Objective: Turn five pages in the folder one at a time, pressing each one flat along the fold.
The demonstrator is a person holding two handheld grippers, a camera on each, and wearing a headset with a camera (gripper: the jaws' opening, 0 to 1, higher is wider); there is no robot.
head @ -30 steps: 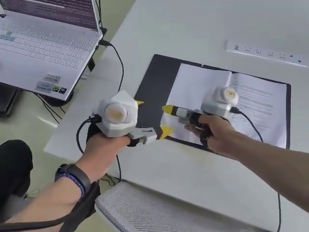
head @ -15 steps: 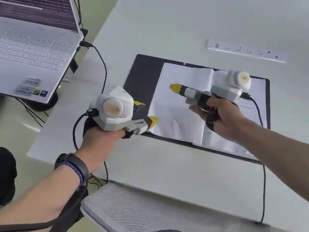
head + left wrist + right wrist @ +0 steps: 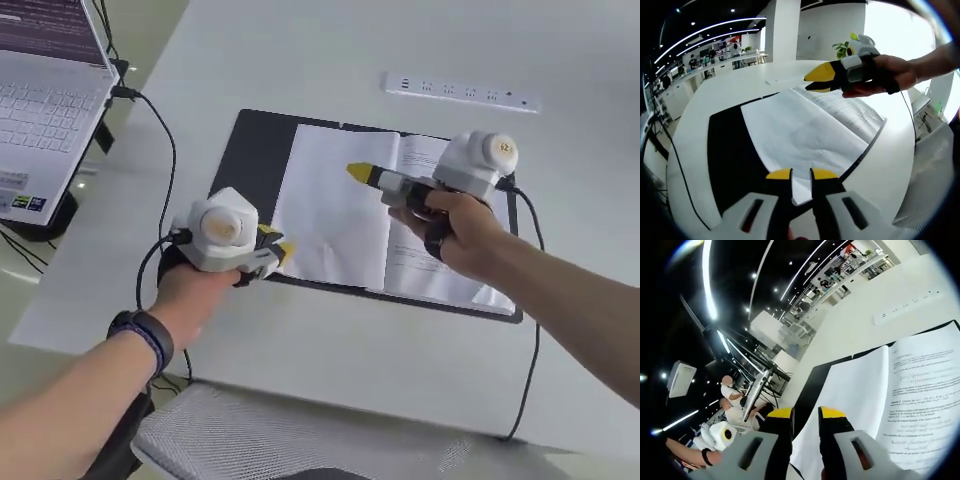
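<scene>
A black folder [image 3: 250, 160] lies open on the white table. A blank turned page [image 3: 330, 210] rests on its left half, and a printed page [image 3: 440, 285] on its right. My left gripper [image 3: 278, 245] sits low at the blank page's near left corner. Its jaws are close together, and the paper corner [image 3: 796, 192] shows through the thin gap. My right gripper [image 3: 358, 172] hovers above the blank page near the fold, pointing left, shut and holding nothing. The left gripper view has the right gripper [image 3: 812, 82] over the page [image 3: 800, 130]. In the right gripper view my right gripper [image 3: 807, 412] looks over the blank page [image 3: 850, 390].
A laptop [image 3: 35, 90] stands at the far left, with a black cable [image 3: 165, 150] running past the folder's left side. A white power strip [image 3: 460, 92] lies beyond the folder. A mesh chair seat [image 3: 300, 440] is below the table's near edge.
My right gripper rose from the page's near edge to above the fold. My left gripper's jaws narrowed from wide open. More of the blank page now lies spread on the left.
</scene>
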